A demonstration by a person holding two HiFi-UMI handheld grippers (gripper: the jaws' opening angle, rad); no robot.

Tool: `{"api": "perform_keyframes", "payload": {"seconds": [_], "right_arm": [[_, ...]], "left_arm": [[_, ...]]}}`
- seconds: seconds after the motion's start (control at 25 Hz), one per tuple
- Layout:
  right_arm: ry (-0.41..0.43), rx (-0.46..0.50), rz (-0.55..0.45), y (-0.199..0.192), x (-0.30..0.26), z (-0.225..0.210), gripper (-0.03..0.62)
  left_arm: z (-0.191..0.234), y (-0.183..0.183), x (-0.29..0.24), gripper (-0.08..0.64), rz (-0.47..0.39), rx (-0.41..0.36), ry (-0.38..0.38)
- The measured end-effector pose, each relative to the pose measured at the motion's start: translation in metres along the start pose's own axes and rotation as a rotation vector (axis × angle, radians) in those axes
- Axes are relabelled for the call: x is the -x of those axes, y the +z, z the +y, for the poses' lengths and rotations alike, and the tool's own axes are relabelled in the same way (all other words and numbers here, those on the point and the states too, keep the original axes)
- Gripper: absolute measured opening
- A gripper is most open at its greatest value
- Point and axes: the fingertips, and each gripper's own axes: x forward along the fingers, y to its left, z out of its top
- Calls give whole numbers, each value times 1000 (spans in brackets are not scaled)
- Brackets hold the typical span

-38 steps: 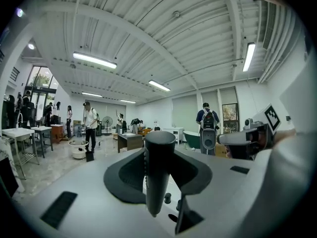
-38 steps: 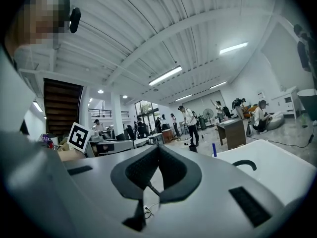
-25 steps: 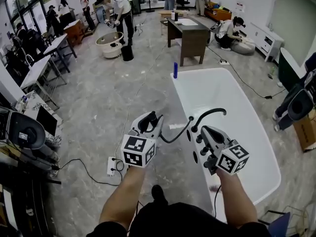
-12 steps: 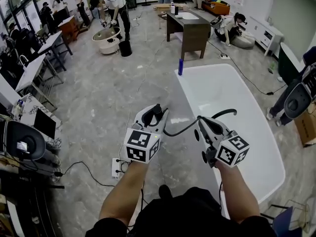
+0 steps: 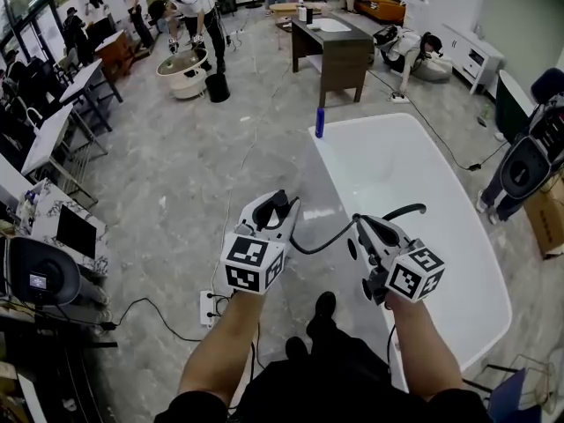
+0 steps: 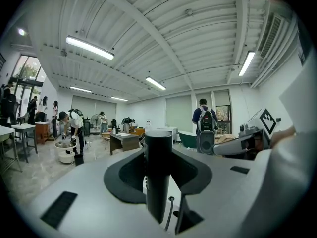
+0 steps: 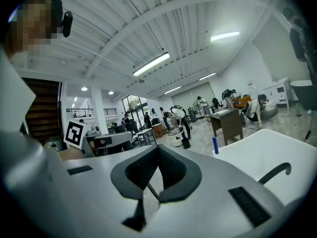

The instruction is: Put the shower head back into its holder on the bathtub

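My left gripper (image 5: 280, 203) is shut on the black shower head handle (image 6: 158, 170), which stands upright between its pads. The black hose (image 5: 322, 241) sags from there across to my right gripper (image 5: 359, 223), whose jaws are closed with the thin hose (image 7: 147, 188) running between them. Both grippers hover over the near left rim of the white bathtub (image 5: 458, 263). A curved black faucet (image 5: 404, 210) rises from the rim just right of the right gripper, and its spout (image 7: 275, 172) also shows in the right gripper view. I cannot make out the holder.
A blue bottle (image 5: 320, 122) stands on the tub's far left corner. A power strip (image 5: 209, 307) with cables lies on the floor to the left. A dark desk (image 5: 335, 51) and several people are further back. Black equipment (image 5: 527, 166) stands to the right of the tub.
Both grippers have travelled together with the shower head and hose, and the tub fills more of the view. The faucet now lies further right of the right gripper. Both grips are unchanged.
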Motion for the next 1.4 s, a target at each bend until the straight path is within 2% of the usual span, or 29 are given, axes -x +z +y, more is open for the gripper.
{"api": "perform_keyframes", "payload": {"seconds": [0.4,0.68,0.96,1.2,1.4], "right_arm": [[-8,-53,-17,8,-47,-60,12],[-22,-111,-37,28,-69,-110,14],[-52,-124,-32,34,-78,-143,14],[-127,-110,-43,48,-103,-159,14],[-222,-103,-77,61,-114,-168,14]], "left_arm": [[38,-5,-82,137,31,-1,-3],[42,10,-149,137,70,-23,-42],[38,19,-186,137,55,-29,-81],[64,24,-213,137,50,-27,-145],[76,30,-232,137,35,-48,-239]]}}
